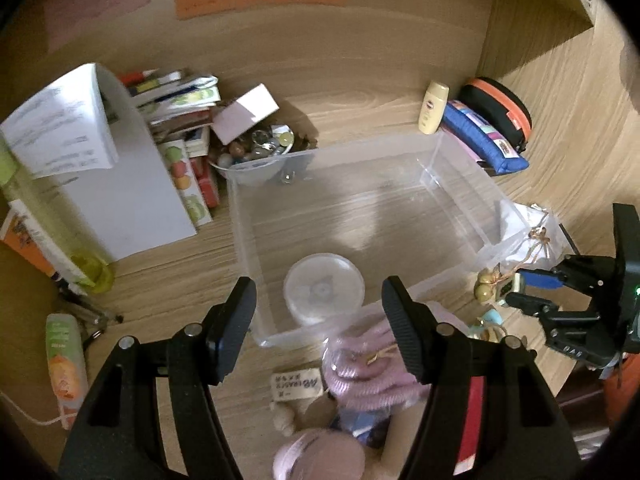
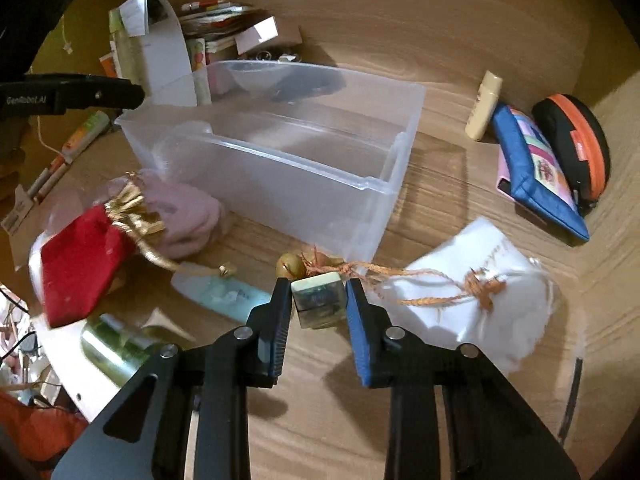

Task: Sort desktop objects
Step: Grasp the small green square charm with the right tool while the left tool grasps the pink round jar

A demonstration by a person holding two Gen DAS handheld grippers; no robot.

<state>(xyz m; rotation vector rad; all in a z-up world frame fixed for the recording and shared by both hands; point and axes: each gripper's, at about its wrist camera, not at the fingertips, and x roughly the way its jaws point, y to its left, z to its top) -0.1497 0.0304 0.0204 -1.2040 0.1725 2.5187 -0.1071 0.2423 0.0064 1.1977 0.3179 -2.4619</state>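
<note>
**A:** The right gripper (image 2: 318, 300) is pinching the little block (image 2: 318, 305) on the desk, at 6 o'clock from the clear bin (image 2: 384, 184). Lift now?

**B:** I'd go straight up, since the orange cord (image 2: 400, 276) runs right beside it. The left gripper (image 1: 318, 328) is spread and empty over the bin's near rim.

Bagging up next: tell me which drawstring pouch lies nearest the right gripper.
The white pouch with orange cord, just right of the right gripper; the red pouch lies farther left.
</note>
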